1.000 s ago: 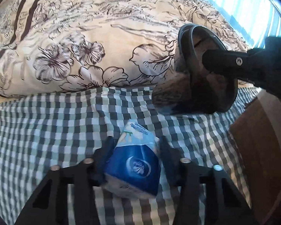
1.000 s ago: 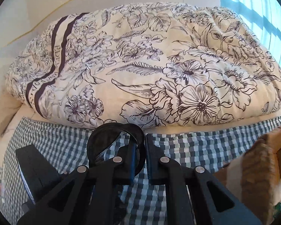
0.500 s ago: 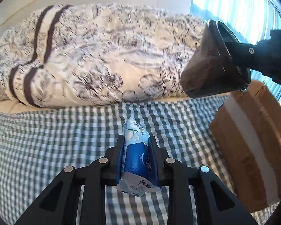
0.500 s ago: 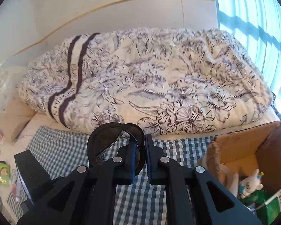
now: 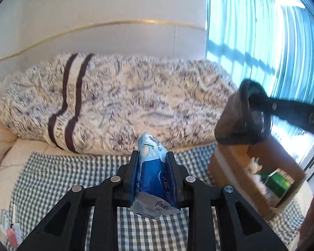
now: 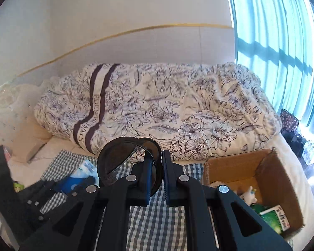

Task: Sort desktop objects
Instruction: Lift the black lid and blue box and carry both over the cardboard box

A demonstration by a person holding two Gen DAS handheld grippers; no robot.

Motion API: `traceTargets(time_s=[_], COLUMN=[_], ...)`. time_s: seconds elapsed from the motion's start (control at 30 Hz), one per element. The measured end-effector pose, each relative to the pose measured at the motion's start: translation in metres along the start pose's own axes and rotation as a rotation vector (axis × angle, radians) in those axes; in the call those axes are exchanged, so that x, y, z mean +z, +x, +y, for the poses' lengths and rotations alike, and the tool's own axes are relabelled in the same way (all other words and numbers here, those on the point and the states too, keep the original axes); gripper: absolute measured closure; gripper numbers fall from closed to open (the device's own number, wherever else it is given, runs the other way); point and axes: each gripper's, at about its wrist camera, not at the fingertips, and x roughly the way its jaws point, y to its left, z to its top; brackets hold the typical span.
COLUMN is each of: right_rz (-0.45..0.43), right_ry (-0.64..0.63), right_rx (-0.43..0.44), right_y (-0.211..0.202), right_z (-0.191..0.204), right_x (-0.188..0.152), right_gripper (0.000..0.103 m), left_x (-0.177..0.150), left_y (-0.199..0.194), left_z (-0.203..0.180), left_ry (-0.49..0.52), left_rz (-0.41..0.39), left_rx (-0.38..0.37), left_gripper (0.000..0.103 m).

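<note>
Left gripper: jaws pressed against both sides of a blue-and-white soft plastic tissue pack, which stands upright between them and pokes out above the tips. Right gripper: jaws nearly together, pinching the rim wall of a dark translucent round plastic cup; the cup hangs to the left of the jaws with its mouth tipped toward the camera. Change over the last second: both views have lifted from close above the grey-and-white checked cloth to a high vantage, so both grippers have risen with their loads, and the open brown cardboard box has come fully into frame on the right. Judgement: pick-up is finished for both items and the carry toward the box is under way; neither item is over the opening yet. Box already holds a small white plush toy and a green carton. Pose: both grippers are raised well above the cloth, pointing forward toward the floral quilt. In the left view the cup sits up and to the right, nearer the box than the tissue pack.
</note>
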Motion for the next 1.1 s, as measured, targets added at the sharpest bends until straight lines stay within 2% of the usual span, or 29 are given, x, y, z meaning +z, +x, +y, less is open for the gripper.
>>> traceTargets(time_s=[0.33, 0.6, 0.87, 1.1], right_rz=[-0.067, -0.122, -0.149, -0.134], right_ry=[-0.019, -0.010, -0.001, 0.026], right_rx=[-0.004, -0.029, -0.071, -0.115], right_y=[-0.079, -0.134, -0.169, -0.172], right_z=[0.014, 0.003, -0.023, -0.063], right_x=[0.007, 0.006, -0.001, -0.007], right_gripper=[0.094, 0.094, 0.094, 0.094], left_x=[0.035, 0.051, 0.052, 0.057], left_y=[-0.104, -0.161, -0.186, -0.175], left_z=[-0.007, -0.029, -0.065, -0.104], left_ry=[0.001, 0.025, 0.058, 0.091], left_rz=[-0.153, -0.228, -0.254, -0.242], left_rx=[-0.011, -0.036, -0.078, -0.129], left_gripper=[0.078, 0.078, 0.078, 0.078])
